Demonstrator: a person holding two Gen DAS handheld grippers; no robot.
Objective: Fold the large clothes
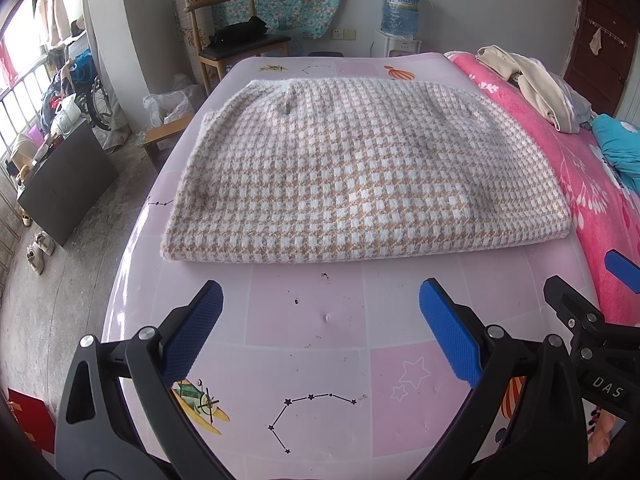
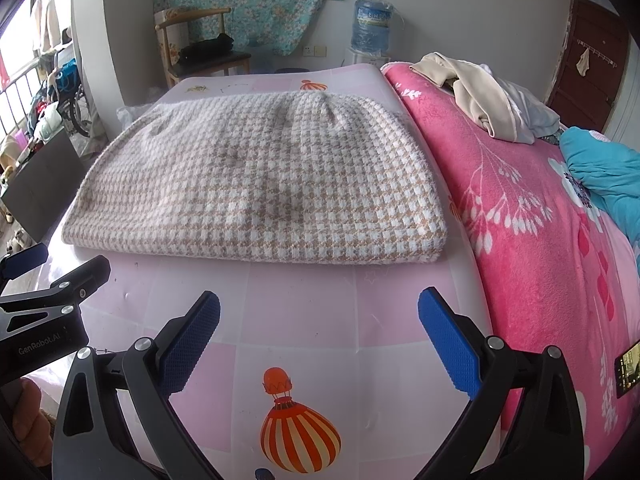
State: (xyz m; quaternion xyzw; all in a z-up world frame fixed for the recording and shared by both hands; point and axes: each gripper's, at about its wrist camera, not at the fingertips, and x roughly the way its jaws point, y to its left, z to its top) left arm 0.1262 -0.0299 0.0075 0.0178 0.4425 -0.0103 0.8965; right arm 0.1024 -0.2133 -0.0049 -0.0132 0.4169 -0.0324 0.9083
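Observation:
A beige and white houndstooth garment (image 1: 360, 176) lies folded into a thick rectangle on the pink patterned table (image 1: 304, 320); it also shows in the right wrist view (image 2: 260, 184). My left gripper (image 1: 320, 300) is open and empty, hovering over bare table just short of the garment's near edge. My right gripper (image 2: 318, 312) is open and empty, also short of the near edge, to the right of the left one. Each gripper shows at the edge of the other's view, the right gripper (image 1: 580, 300) and the left gripper (image 2: 52, 276).
A pink flowered blanket (image 2: 540, 220) covers the bed right of the table, with a pile of beige clothes (image 2: 480, 92) and a teal cloth (image 2: 600, 168) on it. A wooden chair (image 1: 236, 44), a water dispenser (image 1: 400, 12) and floor clutter (image 1: 60, 120) stand beyond.

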